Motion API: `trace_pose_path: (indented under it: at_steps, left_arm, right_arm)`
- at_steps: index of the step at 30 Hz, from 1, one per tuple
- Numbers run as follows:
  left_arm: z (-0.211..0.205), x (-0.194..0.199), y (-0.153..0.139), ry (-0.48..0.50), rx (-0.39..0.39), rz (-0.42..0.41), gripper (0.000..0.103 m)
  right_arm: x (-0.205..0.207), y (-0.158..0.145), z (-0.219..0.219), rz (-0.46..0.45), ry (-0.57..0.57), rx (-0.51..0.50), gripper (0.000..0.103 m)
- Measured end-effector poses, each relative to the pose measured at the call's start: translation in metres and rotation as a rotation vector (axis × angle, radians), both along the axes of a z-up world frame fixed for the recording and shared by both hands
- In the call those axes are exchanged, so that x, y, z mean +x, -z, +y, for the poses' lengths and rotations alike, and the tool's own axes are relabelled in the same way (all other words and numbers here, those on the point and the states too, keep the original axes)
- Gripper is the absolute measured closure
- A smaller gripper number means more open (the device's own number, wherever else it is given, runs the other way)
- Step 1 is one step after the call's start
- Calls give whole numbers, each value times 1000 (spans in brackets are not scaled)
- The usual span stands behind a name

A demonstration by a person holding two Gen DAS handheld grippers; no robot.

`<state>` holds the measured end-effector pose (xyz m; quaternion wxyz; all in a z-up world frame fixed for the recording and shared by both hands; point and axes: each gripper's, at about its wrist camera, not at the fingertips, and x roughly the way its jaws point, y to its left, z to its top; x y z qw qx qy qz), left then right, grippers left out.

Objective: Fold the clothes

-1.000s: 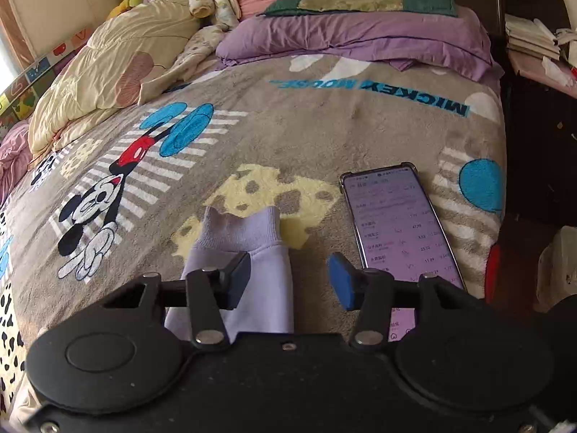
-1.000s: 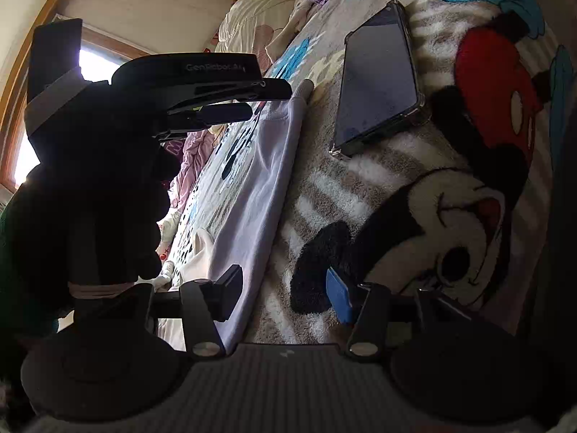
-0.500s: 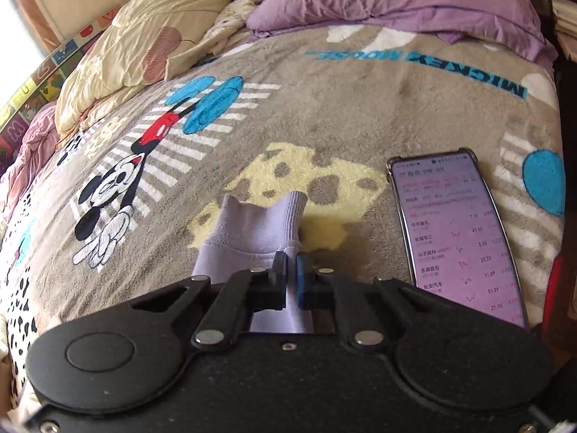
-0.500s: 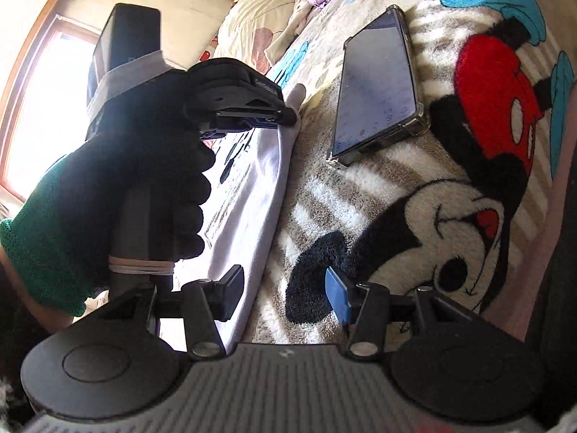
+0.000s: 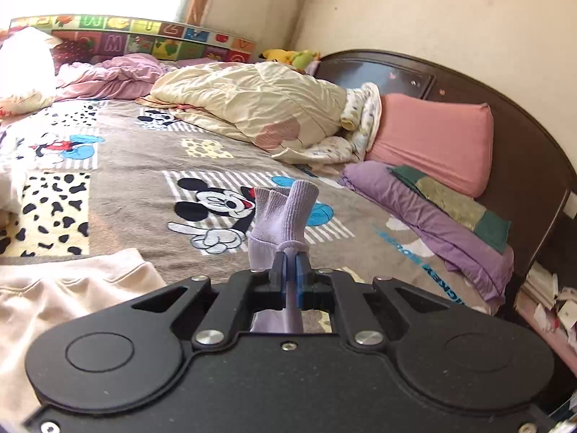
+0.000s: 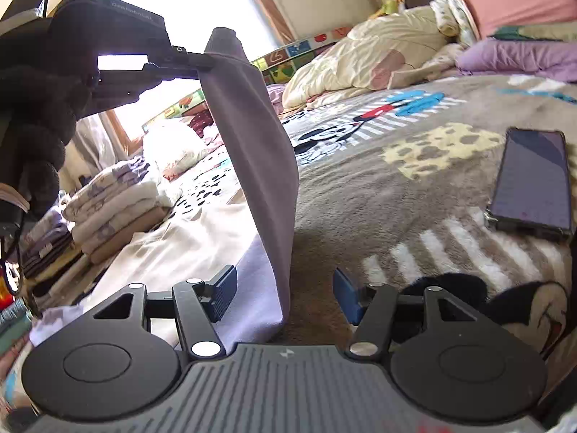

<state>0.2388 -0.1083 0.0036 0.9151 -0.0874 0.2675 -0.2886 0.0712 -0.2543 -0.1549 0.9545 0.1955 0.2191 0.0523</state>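
Left gripper point(image 5: 289, 265) clamped on the lilac garment's cuff point(image 5: 285, 213), lifted off the bed.

From my left wrist camera I see both pads pressed tight on the ribbed cuff, which sticks up past the fingertips. On my right wrist camera the lilac garment point(image 6: 259, 137) hangs as a long sleeve from the left gripper high at the upper left down to the Mickey blanket point(image 6: 378, 195) — its lower end lies just ahead of my right gripper point(image 6: 285, 292), whose jaws stand wide apart, holding nothing. A cream garment point(image 5: 61, 288) lies flat beside it; a phone point(image 6: 533, 184) rests well off to the right.
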Motion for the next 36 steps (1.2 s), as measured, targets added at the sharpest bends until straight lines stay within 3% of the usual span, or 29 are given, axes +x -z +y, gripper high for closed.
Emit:
trace_pose_path:
  at_steps: [6, 14, 22, 32, 36]
  left_arm:
    - [99, -18, 4, -139, -142, 18, 99]
    - [208, -62, 37, -331, -257, 52, 100]
    - [257, -108, 75, -431, -300, 86, 101]
    - [289, -150, 81, -487, -307, 42, 101]
    - [297, -139, 104, -513, -251, 145, 101]
  right_arm:
    - [12, 2, 51, 55, -104, -203, 45]
    - [14, 4, 76, 32, -197, -310, 52]
    - [11, 7, 83, 52, -225, -338, 53]
    - [9, 10, 81, 61, -224, -344, 53]
    - [9, 11, 82, 62, -229, -348, 53]
